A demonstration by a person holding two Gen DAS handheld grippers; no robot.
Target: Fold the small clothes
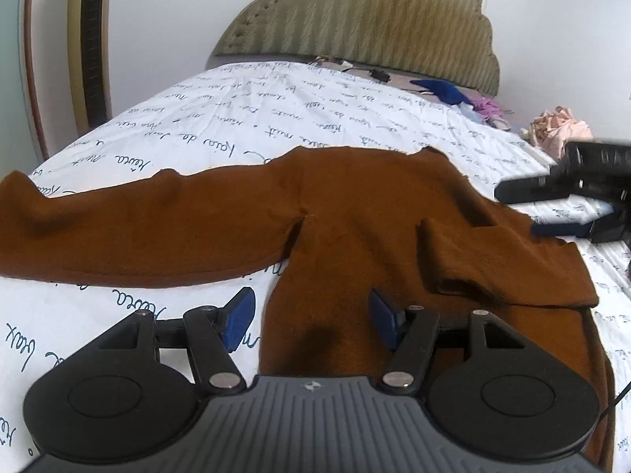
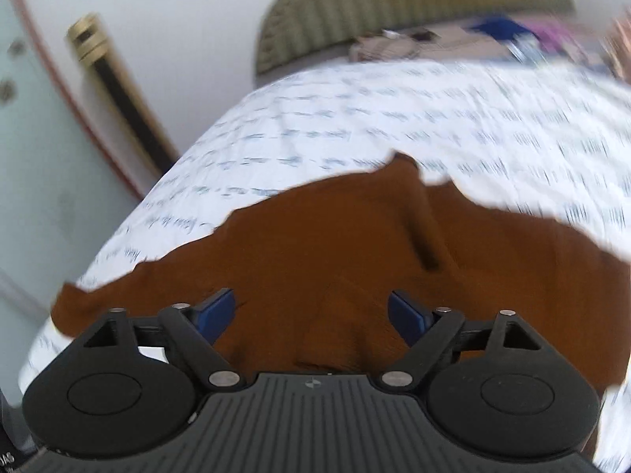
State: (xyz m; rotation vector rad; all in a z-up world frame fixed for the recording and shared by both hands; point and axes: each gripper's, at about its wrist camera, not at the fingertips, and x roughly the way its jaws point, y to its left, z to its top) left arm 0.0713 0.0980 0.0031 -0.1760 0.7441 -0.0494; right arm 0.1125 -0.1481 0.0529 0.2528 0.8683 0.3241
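Note:
A small brown sweater (image 1: 347,213) lies flat on a white bedsheet (image 1: 244,126) printed with handwriting. Its left sleeve (image 1: 118,228) stretches out to the left; its right sleeve (image 1: 504,260) is folded in over the body. My left gripper (image 1: 311,319) is open and empty, low over the sweater's lower body. My right gripper (image 1: 552,209) shows at the right edge of the left wrist view, open, beside the folded sleeve. In the blurred right wrist view the right gripper (image 2: 311,315) is open and empty above the sweater (image 2: 335,244).
An upholstered olive headboard (image 1: 363,23) stands at the far end of the bed. Blue, purple and pink clothes (image 1: 560,130) lie piled at the far right. A door frame and a gold-trimmed post (image 1: 88,39) stand at the left wall.

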